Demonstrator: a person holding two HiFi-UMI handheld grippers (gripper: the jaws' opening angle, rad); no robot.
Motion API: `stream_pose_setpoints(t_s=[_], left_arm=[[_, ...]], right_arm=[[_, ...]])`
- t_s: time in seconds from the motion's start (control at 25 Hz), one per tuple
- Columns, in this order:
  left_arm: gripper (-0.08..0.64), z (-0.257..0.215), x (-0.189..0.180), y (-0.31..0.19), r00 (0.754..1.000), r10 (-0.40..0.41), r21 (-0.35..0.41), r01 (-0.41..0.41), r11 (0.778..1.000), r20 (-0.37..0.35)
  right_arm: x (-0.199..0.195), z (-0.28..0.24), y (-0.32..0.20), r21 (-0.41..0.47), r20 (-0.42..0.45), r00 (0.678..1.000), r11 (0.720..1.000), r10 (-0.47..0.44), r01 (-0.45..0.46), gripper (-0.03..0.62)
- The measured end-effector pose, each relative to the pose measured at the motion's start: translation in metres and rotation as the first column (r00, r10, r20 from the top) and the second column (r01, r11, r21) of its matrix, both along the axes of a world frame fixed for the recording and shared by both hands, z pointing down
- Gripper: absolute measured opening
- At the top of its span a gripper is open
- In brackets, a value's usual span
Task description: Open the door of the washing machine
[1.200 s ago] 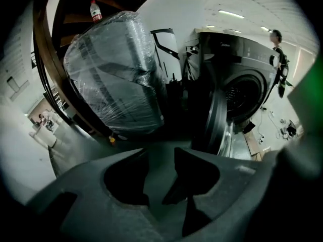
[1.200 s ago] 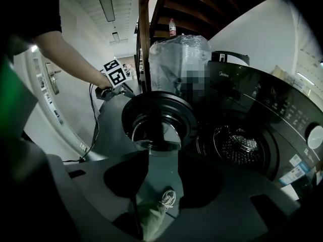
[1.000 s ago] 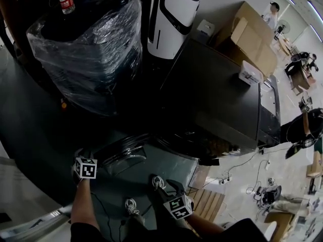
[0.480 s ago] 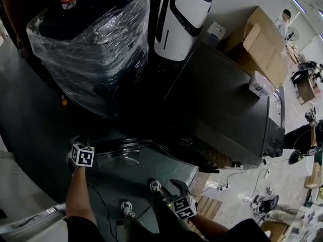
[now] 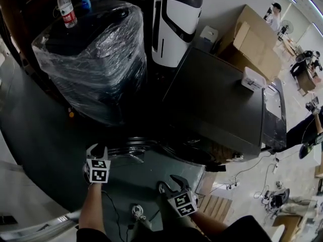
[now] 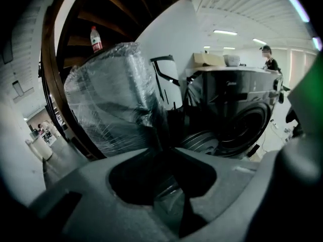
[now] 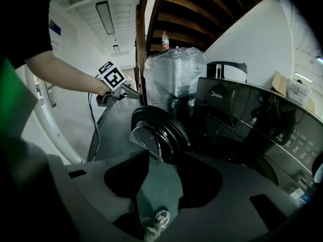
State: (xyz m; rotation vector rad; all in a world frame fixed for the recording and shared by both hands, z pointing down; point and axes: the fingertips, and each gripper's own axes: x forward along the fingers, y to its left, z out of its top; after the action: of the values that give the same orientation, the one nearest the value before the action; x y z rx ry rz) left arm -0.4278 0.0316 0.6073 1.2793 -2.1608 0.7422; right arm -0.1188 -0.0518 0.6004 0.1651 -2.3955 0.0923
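At the machine front: the washing machine (image 5: 217, 100) is a dark front-loader, seen from above in the head view.
Door: the round door (image 5: 126, 153) stands swung open, clear of the drum opening; in the right gripper view its glass bowl faces the camera.
Left gripper: the left gripper (image 5: 97, 153) is just beside the outer edge of the door. Its own view shows the jaw tips pressed together with nothing between them, and the door lies beyond them to the right.
Right gripper: the right gripper (image 5: 170, 183) is low in front of the machine, apart from the door. Its jaws are spread, with only the floor and the door glass showing through the gap.
Left of machine: a bulky unit wrapped in clear film (image 5: 91, 59) has a water bottle (image 5: 66, 8) upright on top.
Behind machine: a white-and-black appliance (image 5: 174, 24) and cardboard boxes (image 5: 252, 39).
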Motion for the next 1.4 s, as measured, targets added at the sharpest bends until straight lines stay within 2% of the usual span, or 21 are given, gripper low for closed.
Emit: stream_pose_setpoints(t_s=[0.16,0.4,0.6,0.8,1.16,1.4], left_arm=[[0.055,-0.048,0.041,0.014,0.998,0.048,0.122,-0.052,0.991,0.03],[0.035,-0.105,0.08,0.045,0.994,0.091,0.246,-0.105,0.963,0.066],[0.031,-0.132,0.118,0.076,0.987,0.146,0.291,-0.16,0.943,0.071],[0.021,-0.15,0.149,0.107,0.984,0.164,0.355,-0.177,0.918,0.066],[0.018,-0.185,0.175,0.164,0.982,0.161,0.415,-0.187,0.89,0.097],[0.018,-0.198,0.188,0.19,0.981,0.165,0.433,-0.192,0.881,0.1]], right_arm=[[-0.006,-0.028,0.022,0.019,0.064,0.997,0.999,0.03,-0.031,0.163],[-0.007,-0.081,0.046,0.082,0.18,0.981,0.992,0.075,-0.091,0.123],[0.008,-0.123,0.07,0.099,0.262,0.956,0.981,0.135,-0.165,0.076],[0.024,-0.153,0.095,0.111,0.319,0.931,0.969,0.175,-0.22,0.005],[0.039,-0.172,0.143,0.106,0.348,0.917,0.964,0.195,-0.245,0.003],[0.039,-0.184,0.162,0.118,0.365,0.913,0.964,0.181,-0.239,0.003]])
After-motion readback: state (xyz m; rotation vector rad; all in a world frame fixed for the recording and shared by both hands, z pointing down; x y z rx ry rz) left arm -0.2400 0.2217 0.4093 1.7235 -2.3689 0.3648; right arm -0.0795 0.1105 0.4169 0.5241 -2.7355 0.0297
